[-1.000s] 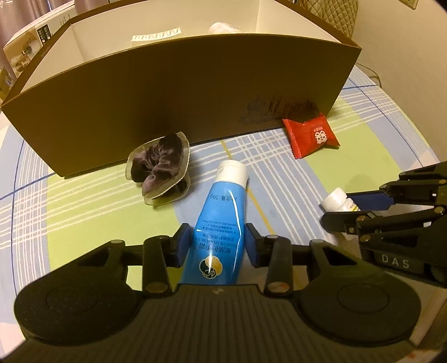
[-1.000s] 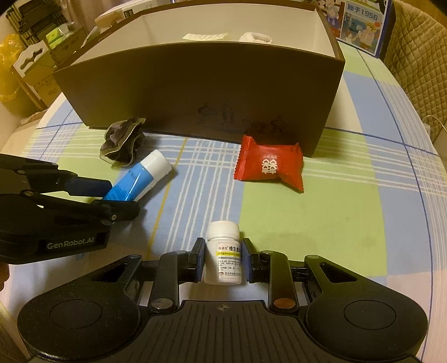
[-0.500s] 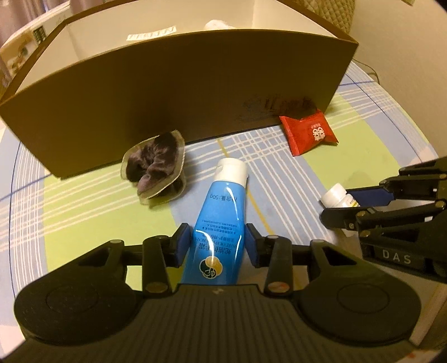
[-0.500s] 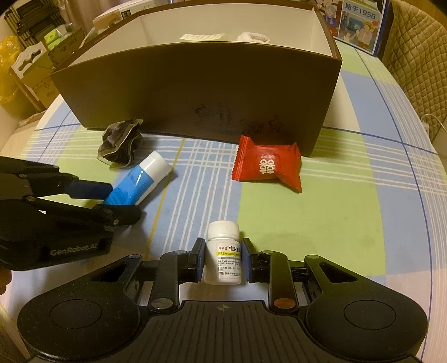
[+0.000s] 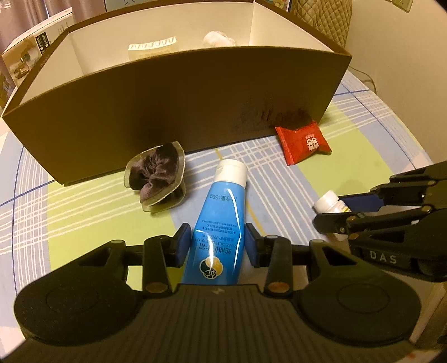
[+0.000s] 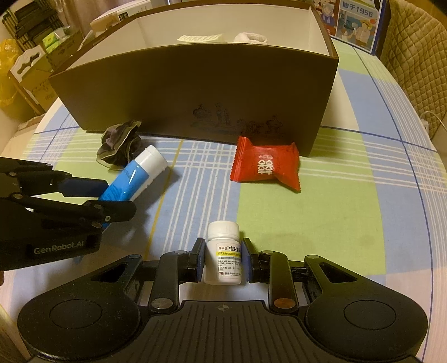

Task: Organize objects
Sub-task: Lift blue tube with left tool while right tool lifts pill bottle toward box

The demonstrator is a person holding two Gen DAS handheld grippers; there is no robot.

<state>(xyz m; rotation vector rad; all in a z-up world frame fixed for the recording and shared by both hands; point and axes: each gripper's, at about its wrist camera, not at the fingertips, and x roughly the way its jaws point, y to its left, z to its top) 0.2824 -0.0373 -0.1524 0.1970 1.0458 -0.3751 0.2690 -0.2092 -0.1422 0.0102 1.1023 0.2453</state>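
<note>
- Left wrist view, nearest first: the left claw has its blue pads pressed against both sides of a blue tube, so it is clamped on the tube; the tube runs forward from between the fingers, its white cap at the far end, lying on the checked cloth of the counter
- Just ahead and to the left of that claw lies a dark scrunchie, close to the tube's cap; whether they touch I cannot tell
- Ahead and to the right sits a red packet, its far corner at the foot of the box
- Farthest ahead stands a brown box, open at the top, white inside, with a pale strip and a whitish lump just visible within
- Right wrist view, nearest first: the right claw is clamped on a white bottle; the bottle stands upright between the pads, its cap above them
- To the left of this claw the left one grips the tube; ahead lies the packet, and beyond it the box wall; past the box stands a picture carton
</note>
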